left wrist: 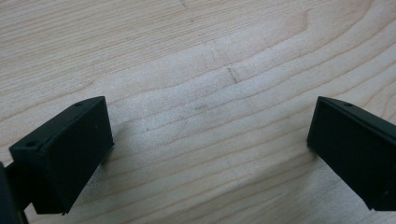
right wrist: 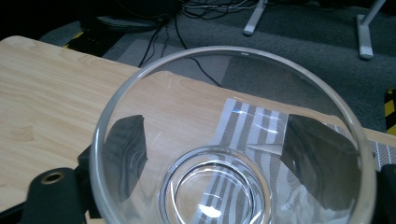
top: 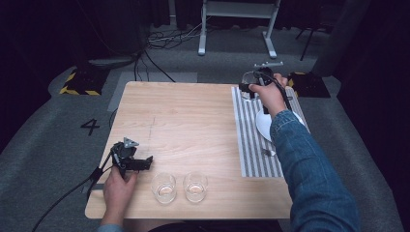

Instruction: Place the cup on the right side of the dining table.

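From above, my right gripper [top: 250, 83] holds a glass bowl [top: 247, 77] over the striped mat's [top: 251, 140] far end.

My left gripper [left wrist: 210, 140] shows jaws wide apart, empty, above bare table [left wrist: 196, 56].

In the right gripper view, my jaws clamp the glass bowl [right wrist: 233, 140] from both sides.

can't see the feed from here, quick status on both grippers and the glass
Left gripper open, low over bare table. Right gripper shut on clear glass at striped mat's far end. Nothing blocking.
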`<state>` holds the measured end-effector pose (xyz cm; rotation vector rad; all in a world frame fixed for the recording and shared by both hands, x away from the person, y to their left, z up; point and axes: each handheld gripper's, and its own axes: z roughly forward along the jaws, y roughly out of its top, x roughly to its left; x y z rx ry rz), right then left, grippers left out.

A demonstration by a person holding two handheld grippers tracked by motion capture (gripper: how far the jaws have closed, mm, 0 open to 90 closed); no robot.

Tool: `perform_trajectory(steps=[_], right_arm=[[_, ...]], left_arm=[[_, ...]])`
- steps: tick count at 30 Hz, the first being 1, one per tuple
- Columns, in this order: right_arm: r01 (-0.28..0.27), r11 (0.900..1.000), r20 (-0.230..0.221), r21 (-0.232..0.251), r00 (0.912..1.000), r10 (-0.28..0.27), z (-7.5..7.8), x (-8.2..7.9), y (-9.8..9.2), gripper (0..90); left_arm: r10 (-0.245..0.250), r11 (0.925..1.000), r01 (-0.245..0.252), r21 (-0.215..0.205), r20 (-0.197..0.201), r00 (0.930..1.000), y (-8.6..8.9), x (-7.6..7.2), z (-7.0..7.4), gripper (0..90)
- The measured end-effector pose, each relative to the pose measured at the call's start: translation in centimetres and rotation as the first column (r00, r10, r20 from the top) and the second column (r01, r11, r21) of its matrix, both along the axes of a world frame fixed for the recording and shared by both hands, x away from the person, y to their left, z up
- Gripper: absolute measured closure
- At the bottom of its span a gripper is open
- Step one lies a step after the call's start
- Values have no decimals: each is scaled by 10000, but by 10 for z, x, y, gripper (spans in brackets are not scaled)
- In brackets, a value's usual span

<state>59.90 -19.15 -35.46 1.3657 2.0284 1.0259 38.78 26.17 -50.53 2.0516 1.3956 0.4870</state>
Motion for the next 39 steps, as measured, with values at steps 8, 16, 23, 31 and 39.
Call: perform_trajectory(steps=[8, 16, 23, 31, 39], right_arm=[[505, 9986, -181, 126, 9986, -502, -17, 23, -4, 196], [836, 9961, -513, -274, 9951, -849, -39, 35, -7, 196], [937, 9932, -935, -687, 9906, -999, -57, 40, -3, 196], [1184, 9884, -1249, -949, 9836, -1299, -76, 43, -6, 196], [1237, 9838, -1508, -1297, 9782, -1429, -91, 45, -4, 195]], left_arm=[[-19, 10000, 19, 19, -11, 10000, 0, -1, 0, 3], [-30, 10000, 30, 13, -19, 10000, 0, -1, 0, 3], [-24, 10000, 24, 13, -14, 10000, 0, -1, 0, 3], [-42, 10000, 42, -3, -40, 10000, 0, 0, 0, 3], [-30, 10000, 30, -9, -19, 10000, 0, 0, 0, 3]])
